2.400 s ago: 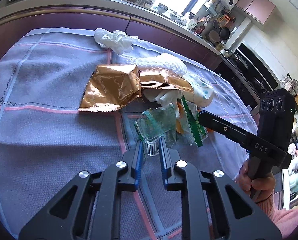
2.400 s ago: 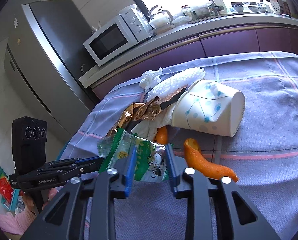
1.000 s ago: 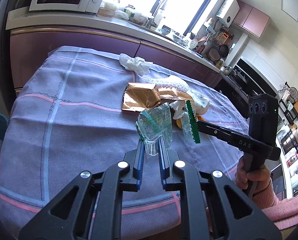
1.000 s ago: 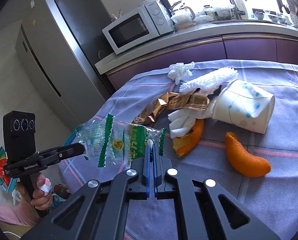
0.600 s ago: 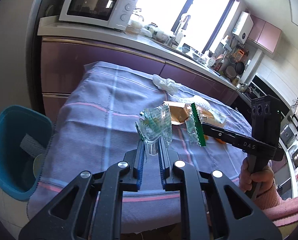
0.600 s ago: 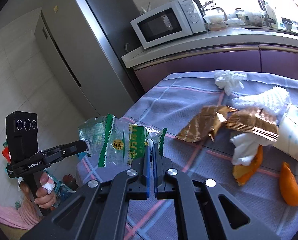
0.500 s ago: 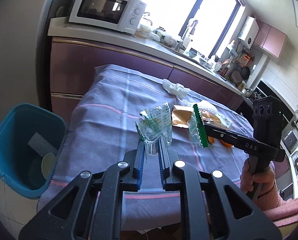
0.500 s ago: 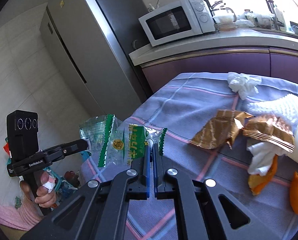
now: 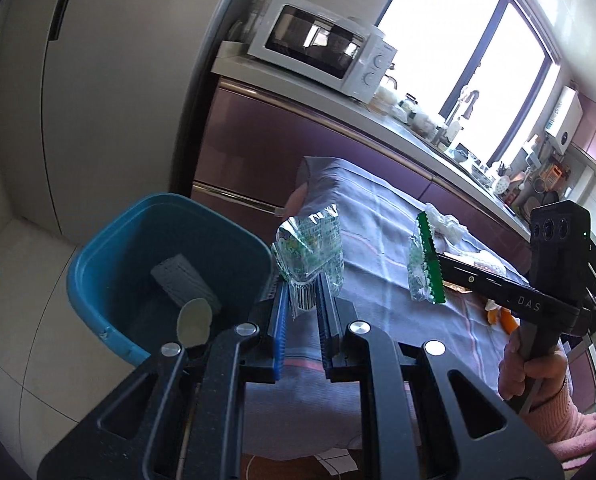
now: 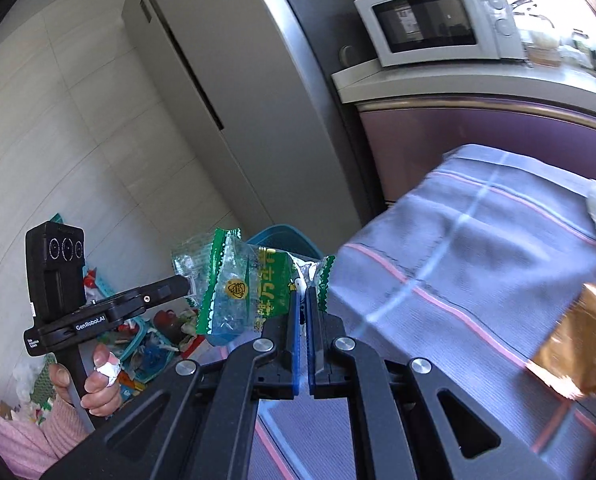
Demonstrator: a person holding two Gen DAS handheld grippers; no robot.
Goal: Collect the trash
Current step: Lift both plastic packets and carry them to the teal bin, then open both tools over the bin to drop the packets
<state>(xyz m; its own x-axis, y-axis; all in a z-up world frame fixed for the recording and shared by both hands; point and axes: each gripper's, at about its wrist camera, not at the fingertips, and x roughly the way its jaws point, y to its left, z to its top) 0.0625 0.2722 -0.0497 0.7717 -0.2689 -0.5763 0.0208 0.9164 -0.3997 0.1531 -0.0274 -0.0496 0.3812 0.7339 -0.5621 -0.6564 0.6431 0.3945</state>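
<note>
My left gripper (image 9: 301, 294) is shut on a crumpled clear wrapper with green print (image 9: 310, 250), held in the air beside the rim of a blue trash bin (image 9: 110, 240) on the floor. The bin holds a grey block and a round pale lid. My right gripper (image 10: 303, 300) is shut on a clear and green snack wrapper (image 10: 242, 288), held off the table's left edge; it also shows in the left wrist view (image 9: 424, 270). The bin's rim (image 10: 286, 232) peeks out behind that wrapper. The left gripper also shows in the right wrist view (image 10: 178, 284).
The table with a lilac checked cloth (image 9: 382, 240) holds a white tissue (image 9: 448, 226), orange peel (image 9: 498, 314) and a gold foil bag (image 10: 578, 348). A fridge (image 10: 234, 92) and counter with microwave (image 9: 322, 46) stand behind. A teal basket of litter (image 10: 146, 344) sits on the floor.
Both grippers have swung left off the table with their wrappers. The blue bin now lies close under the left gripper, and the table's trash has slid out to the right.
</note>
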